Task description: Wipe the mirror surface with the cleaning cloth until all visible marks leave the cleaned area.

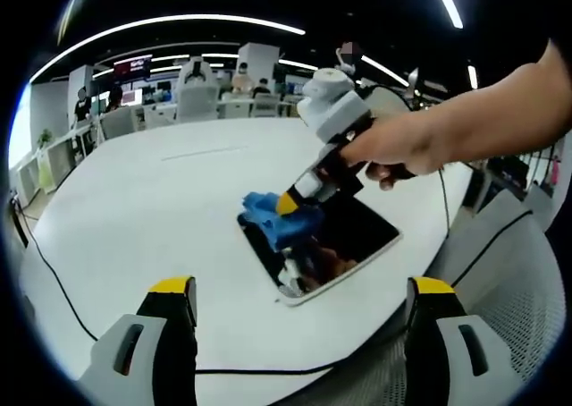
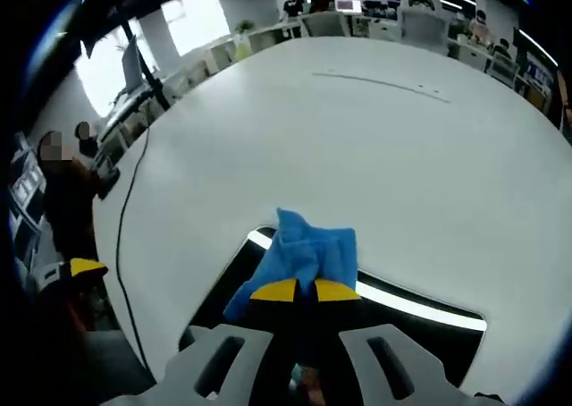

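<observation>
A rectangular mirror point(image 1: 357, 236) with a white rim lies flat on the white table. A blue cleaning cloth point(image 1: 273, 218) is pressed on its far left corner by my right gripper point(image 1: 290, 205), which a hand holds from the right. In the right gripper view the yellow-tipped jaws of my right gripper point(image 2: 304, 290) are shut on the blue cloth point(image 2: 313, 249), which rests on the dark mirror point(image 2: 420, 334). My left gripper point(image 1: 299, 290) hovers near the table's front edge, its jaws wide apart with nothing between them.
The white table point(image 1: 152, 200) stretches far around the mirror. A black cable point(image 1: 63, 290) runs along its left and front edge. Grey mesh chairs point(image 1: 518, 272) stand at the right. Desks, monitors and people stand in the background.
</observation>
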Available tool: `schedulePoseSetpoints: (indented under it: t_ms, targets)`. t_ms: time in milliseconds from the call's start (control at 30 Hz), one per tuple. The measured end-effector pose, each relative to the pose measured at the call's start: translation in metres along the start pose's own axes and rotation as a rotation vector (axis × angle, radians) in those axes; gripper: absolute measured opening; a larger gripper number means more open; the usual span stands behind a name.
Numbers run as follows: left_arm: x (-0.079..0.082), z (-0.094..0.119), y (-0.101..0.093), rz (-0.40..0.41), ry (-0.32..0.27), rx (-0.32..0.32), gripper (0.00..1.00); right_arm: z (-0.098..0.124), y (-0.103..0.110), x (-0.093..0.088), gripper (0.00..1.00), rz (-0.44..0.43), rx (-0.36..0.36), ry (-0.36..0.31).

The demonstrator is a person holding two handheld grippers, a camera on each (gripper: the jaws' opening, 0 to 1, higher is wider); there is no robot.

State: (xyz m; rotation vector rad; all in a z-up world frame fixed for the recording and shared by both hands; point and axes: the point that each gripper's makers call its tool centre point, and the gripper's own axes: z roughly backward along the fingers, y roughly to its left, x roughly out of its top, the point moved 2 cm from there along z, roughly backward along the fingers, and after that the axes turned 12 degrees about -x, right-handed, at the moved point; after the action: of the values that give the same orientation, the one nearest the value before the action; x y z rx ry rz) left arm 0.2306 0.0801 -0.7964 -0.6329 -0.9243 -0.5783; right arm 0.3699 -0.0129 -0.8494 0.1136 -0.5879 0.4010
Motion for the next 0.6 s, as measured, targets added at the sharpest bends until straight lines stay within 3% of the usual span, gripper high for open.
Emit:
schedulePoseSetpoints:
  t_ms: [600]
  targets:
    - [0.000, 0.000, 0.000, -0.002, 0.001, 0.001, 0.98, 0.022, 0.022, -0.037, 0.00, -0.056, 0.036, -0.001]
